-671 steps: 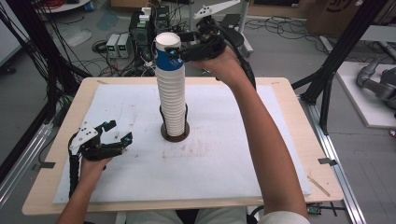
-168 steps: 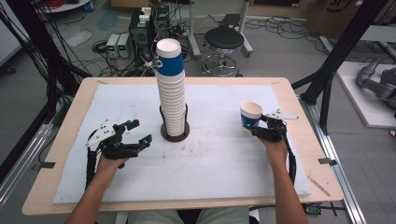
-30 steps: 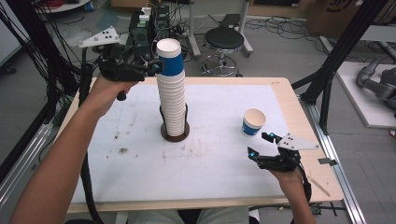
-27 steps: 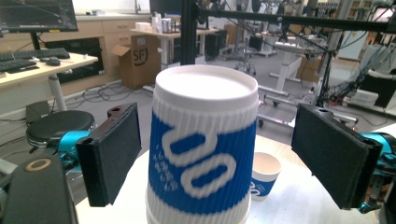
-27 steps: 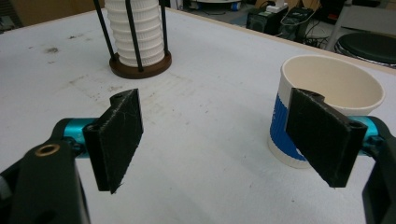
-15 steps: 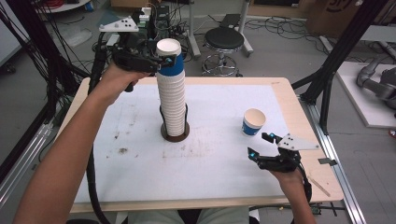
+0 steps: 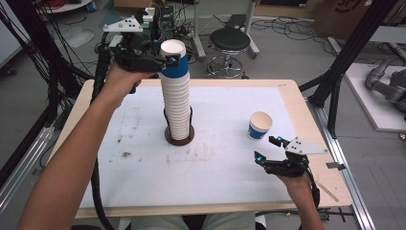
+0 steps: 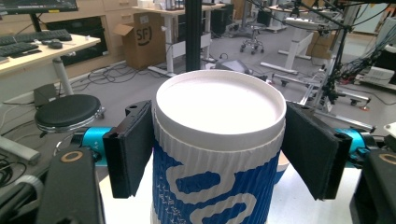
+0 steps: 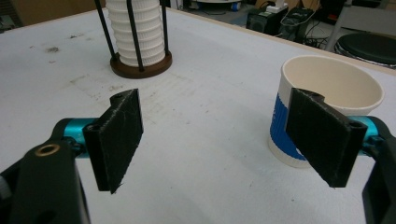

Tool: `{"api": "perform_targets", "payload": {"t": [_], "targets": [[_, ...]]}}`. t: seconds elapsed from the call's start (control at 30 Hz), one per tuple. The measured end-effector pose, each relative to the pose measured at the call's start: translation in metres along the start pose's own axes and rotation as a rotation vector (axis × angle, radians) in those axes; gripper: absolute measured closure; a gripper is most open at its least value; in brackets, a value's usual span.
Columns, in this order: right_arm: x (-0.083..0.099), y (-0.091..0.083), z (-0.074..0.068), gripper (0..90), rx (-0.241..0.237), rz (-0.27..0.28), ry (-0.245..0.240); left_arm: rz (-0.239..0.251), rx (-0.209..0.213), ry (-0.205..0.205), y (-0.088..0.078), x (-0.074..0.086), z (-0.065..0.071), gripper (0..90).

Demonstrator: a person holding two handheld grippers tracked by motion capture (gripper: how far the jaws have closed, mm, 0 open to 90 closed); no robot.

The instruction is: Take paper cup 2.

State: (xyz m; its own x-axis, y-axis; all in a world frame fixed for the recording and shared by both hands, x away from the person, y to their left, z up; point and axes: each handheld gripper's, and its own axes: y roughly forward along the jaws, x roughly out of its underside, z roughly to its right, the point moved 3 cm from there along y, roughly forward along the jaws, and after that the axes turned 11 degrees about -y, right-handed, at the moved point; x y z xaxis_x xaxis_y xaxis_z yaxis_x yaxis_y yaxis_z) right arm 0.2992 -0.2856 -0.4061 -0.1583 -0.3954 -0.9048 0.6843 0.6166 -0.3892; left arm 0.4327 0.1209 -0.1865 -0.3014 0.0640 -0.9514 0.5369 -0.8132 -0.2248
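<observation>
Lift the top cup [image 8: 219, 154] straight up off the stack [image 7: 176, 108] at bench centre, gripping just enough not to crush the rim or tip the stack (its holder is light). The left tool [image 8: 219, 140] has just been closing, pads at the cup's 9 and 3 o'clock, touching or nearly so. The right tool [image 9: 224, 135] rests spread and empty, a lone cup [image 7: 260, 125] at its 1 o'clock.

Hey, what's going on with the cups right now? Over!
Left gripper closing around top cup. Right gripper open, idle beside loose cup. Nothing blocking. Over.
</observation>
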Motion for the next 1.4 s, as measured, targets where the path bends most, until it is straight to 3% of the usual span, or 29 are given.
{"api": "perform_targets", "payload": {"t": [0.7,0.93,1.13,1.4], "targets": [[0.0,0.001,-0.001,20.0,-0.005,-0.001,0.001,-0.035,-0.005,0.025,0.0,-0.009,0.003,29.6],[0.0,0.001,-0.001,20.0,-0.006,-0.001,0.002,-0.01,-0.006,0.029,-0.003,-0.016,0.006,30.2],[0.0,0.001,-0.001,20.0,-0.006,0.0,0.0,0.041,0.016,0.009,-0.011,-0.03,0.01,30.2],[0.0,0.001,-0.001,20.0,-0.008,0.001,0.003,0.093,0.032,0.013,-0.02,-0.05,0.017,30.1]]}}
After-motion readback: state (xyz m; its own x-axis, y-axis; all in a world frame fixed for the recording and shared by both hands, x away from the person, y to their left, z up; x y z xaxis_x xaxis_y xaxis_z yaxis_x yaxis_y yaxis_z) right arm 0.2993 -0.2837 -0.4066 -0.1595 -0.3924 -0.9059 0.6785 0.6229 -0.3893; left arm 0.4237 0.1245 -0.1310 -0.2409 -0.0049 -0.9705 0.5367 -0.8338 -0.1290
